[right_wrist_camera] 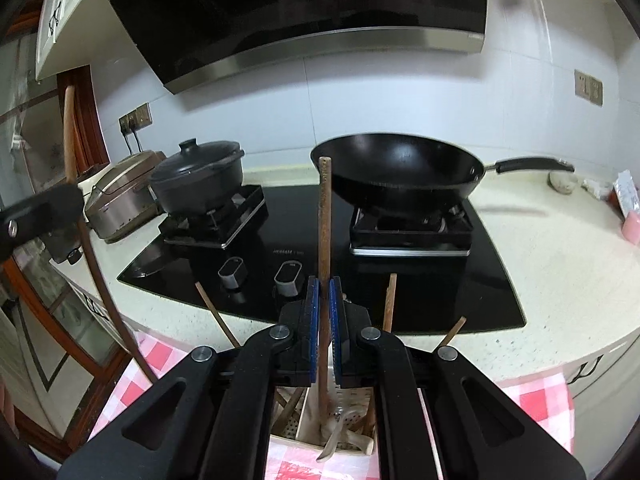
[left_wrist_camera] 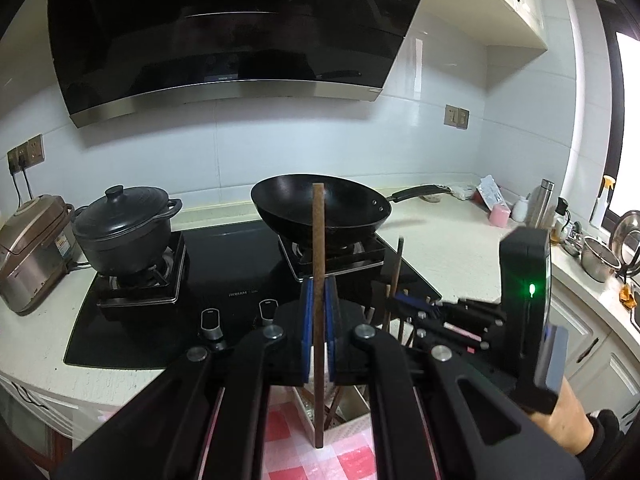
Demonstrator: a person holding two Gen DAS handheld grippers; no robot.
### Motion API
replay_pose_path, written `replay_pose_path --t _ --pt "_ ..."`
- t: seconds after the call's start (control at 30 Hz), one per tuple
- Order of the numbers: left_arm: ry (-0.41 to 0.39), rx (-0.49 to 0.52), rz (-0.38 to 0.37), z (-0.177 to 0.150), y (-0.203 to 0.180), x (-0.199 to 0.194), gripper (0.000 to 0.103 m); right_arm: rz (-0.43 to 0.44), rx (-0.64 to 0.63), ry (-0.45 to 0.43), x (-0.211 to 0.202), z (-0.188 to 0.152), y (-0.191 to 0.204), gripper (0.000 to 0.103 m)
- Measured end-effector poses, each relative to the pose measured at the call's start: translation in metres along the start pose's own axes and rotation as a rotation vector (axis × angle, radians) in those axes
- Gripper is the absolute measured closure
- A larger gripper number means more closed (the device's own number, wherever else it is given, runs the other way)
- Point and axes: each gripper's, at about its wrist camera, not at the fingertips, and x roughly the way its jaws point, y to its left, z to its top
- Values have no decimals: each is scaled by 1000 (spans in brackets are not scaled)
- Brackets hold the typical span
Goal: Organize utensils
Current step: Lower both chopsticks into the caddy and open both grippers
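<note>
Each gripper pinches one upright chopstick above a utensil holder (right_wrist_camera: 352,412) on checked cloth (right_wrist_camera: 160,364): left gripper (left_wrist_camera: 319,300) with chopstick (left_wrist_camera: 319,240), right gripper (right_wrist_camera: 324,304) with chopstick (right_wrist_camera: 325,216). Only the left view shows the sink-side clutter (left_wrist_camera: 592,248); only the right shows spoons (right_wrist_camera: 336,436) inside the holder.

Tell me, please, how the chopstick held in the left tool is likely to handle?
The chopstick looks like a straight wooden stick, so probably stiff and light. The left tool pinches it below its middle, so it may pivot. Thin as it is, it would likely roll if laid down.
</note>
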Motion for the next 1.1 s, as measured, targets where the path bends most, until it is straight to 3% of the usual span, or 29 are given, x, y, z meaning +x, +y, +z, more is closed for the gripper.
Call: replay_pose_path --t 0.77,1.1 --pt "-32 -24 12 -6 1 34 97 15 -18 128 31 -37 0 96" --pt "-9 -43 18 -13 4 57 97 -2 -29 165 42 -50 0 95"
